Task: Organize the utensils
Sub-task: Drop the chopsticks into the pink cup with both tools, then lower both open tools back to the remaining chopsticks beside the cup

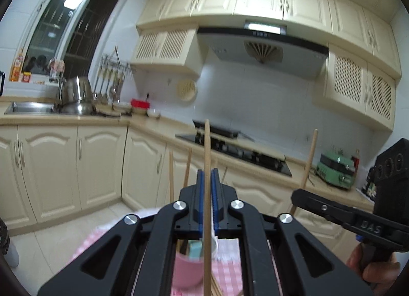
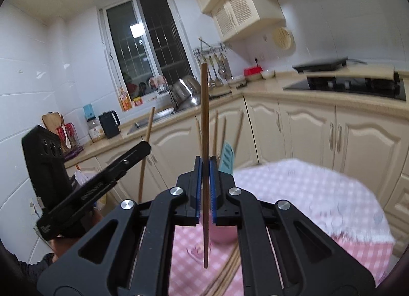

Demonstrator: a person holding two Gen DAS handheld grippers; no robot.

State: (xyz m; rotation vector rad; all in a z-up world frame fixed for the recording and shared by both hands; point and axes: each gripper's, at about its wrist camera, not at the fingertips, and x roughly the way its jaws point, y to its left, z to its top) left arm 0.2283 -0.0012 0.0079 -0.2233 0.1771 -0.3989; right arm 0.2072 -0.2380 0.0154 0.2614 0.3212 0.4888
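Note:
My left gripper is shut on a pale wooden chopstick that stands upright between the blue pads. Below it sits a pink cup with a teal utensil and a few chopsticks sticking up. My right gripper is shut on a darker brown chopstick, also upright, above the pink cup. A teal slotted utensil rises from the cup behind its fingers. Several loose chopsticks lie on the pink checked tablecloth. Each view shows the other gripper beside it, shut on its chopstick.
Cream base cabinets and a counter wrap around the room behind the table. A black hob and a green appliance stand on the counter. Steel pots sit beside the sink. A hand holds the right gripper's handle.

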